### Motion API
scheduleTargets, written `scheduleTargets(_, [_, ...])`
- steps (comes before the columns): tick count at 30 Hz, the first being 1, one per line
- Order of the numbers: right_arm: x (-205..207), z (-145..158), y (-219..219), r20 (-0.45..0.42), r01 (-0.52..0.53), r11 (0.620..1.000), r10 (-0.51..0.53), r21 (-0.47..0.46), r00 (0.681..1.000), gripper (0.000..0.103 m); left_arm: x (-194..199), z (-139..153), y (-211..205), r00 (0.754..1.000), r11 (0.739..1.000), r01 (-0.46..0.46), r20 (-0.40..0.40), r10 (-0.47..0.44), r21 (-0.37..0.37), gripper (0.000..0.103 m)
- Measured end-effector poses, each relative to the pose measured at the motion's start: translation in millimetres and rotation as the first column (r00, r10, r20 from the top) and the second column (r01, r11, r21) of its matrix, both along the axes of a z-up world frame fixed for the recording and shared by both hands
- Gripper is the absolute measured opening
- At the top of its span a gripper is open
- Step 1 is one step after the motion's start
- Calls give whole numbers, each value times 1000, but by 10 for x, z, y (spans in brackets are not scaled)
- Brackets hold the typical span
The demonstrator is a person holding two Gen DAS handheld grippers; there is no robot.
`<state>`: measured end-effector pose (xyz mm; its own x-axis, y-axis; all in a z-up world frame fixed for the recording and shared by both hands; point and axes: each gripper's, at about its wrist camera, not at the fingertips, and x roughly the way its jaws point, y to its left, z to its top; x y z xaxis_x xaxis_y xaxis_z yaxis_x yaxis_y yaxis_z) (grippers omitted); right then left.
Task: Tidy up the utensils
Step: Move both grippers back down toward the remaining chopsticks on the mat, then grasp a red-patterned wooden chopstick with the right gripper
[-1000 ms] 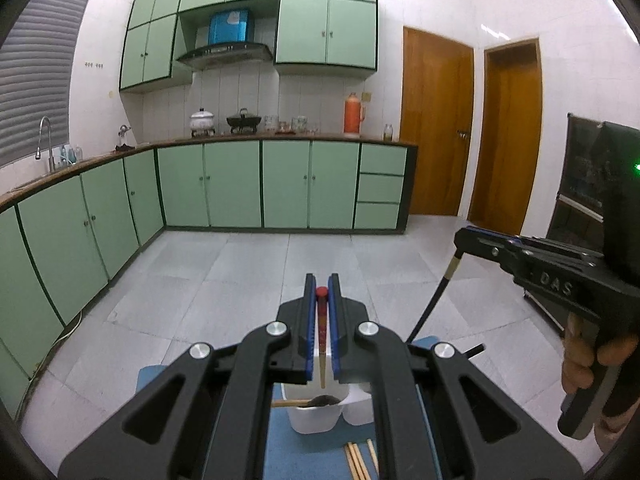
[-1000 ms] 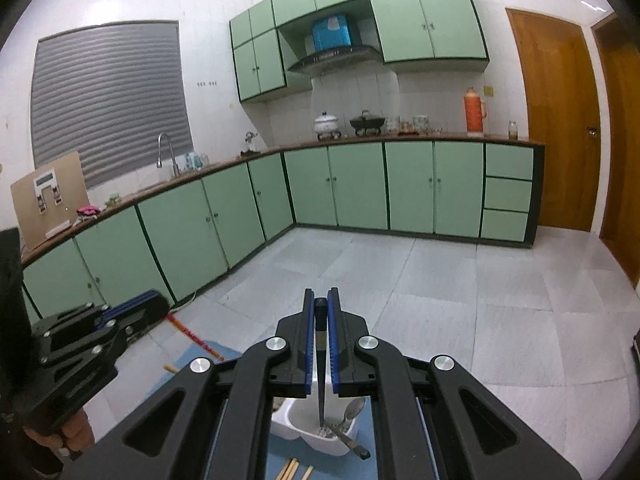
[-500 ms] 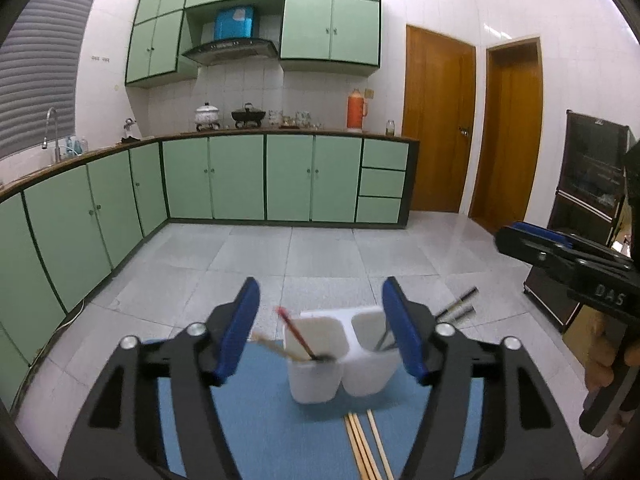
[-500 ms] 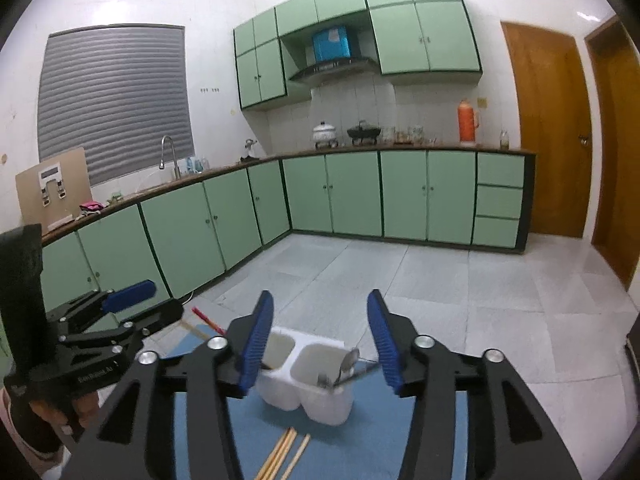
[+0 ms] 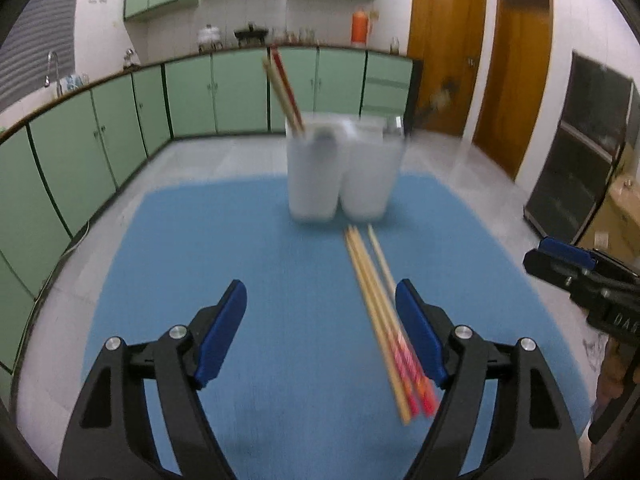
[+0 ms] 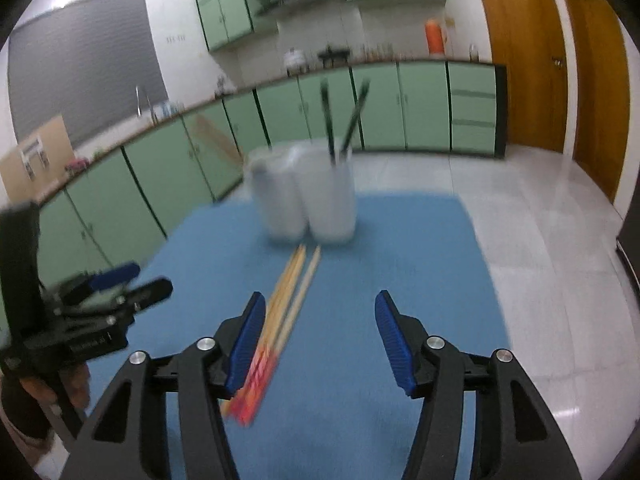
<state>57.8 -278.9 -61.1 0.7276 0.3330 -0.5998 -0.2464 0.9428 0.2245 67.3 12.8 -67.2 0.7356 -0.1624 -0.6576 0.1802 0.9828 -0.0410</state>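
The chopsticks [image 5: 380,312] lie loose on the blue mat [image 5: 200,240], pointing away from you toward the holder [image 5: 344,168], so their near ends are the ones to take. They sit just inside your left gripper's [image 5: 320,336] right finger and just beside your right gripper's [image 6: 320,340] left finger, between the two tools. The holder stands ahead of both grippers at the mat's far side. A red pair leans in its left cup and dark-handled pieces stand in the right cup; blur hides what those are, probably spoons or forks. You have just been spreading both sets of jaws, and nothing is between the pads of either. Both tools tilt down at the mat, which suits a low pickup.
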Motion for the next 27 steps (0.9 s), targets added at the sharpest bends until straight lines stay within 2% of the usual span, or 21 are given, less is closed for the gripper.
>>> scheduleTargets(5, [-176, -315, 172, -86, -43, 999, 42, -9, 995, 47, -122, -276, 81, 998, 1000, -2, -70, 3, 16, 75])
scheduleTargets(10, [-240, -444, 313, -131, -95, 995, 91, -27, 987, 45, -220, -452, 72, 993, 1000, 2, -117, 0, 17, 75])
scheduleTargets(27, [-276, -730, 589, -216, -143, 985, 119, -95, 969, 43, -222, -548, 151, 985, 1000, -27, -171, 29, 10, 75])
